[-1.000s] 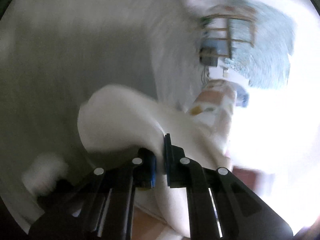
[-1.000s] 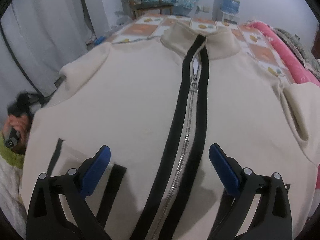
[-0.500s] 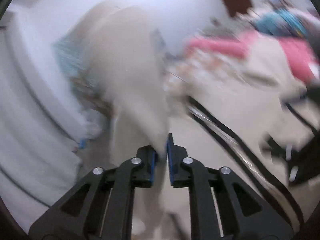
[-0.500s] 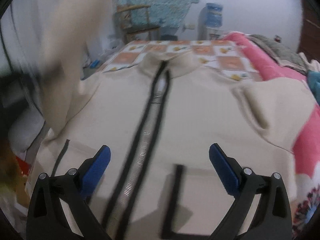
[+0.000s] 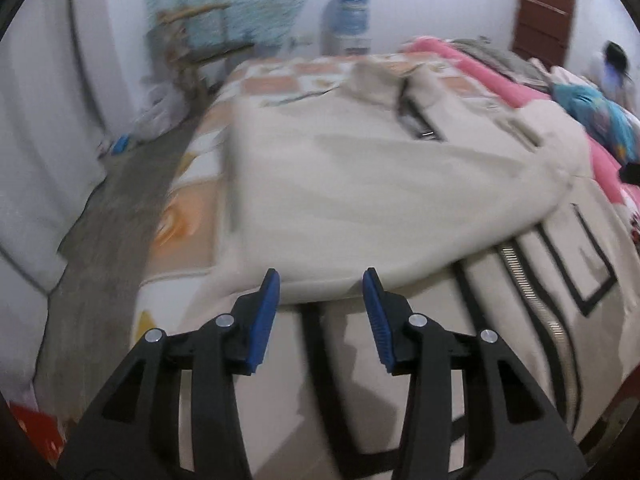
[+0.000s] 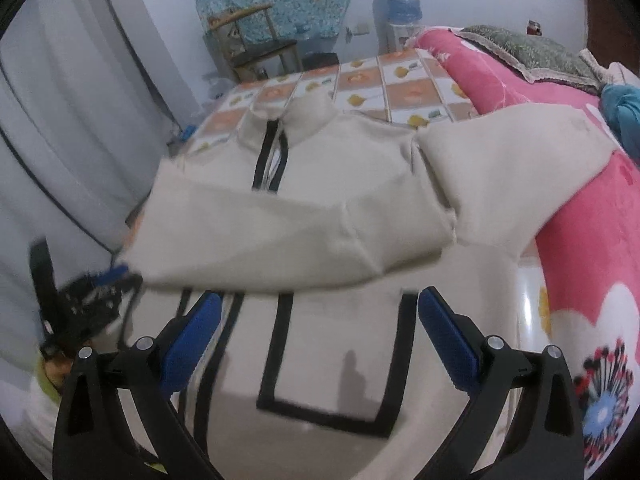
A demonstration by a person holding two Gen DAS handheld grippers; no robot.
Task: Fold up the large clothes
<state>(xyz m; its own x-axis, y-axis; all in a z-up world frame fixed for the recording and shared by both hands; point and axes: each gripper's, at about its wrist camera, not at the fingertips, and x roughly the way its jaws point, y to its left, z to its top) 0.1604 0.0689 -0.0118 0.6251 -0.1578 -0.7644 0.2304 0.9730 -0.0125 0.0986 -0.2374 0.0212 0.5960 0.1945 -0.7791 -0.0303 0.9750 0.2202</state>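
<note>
Now sleeve (image 5: 380, 200) lies beyond left gripper (image 5: 320, 292) (jaws parted).

Left gripper (image 5: 322, 280) jaws just opening, nothing pressed between pads; right gripper (image 6: 320, 300) jaws wide (empty), angled downward.

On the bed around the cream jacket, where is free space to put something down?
Free: the checkered sheet beyond the jacket's collar, and the strip of sheet along the jacket's left edge. Crowded: the side with the pink blanket, where the other sleeve lies.
</note>
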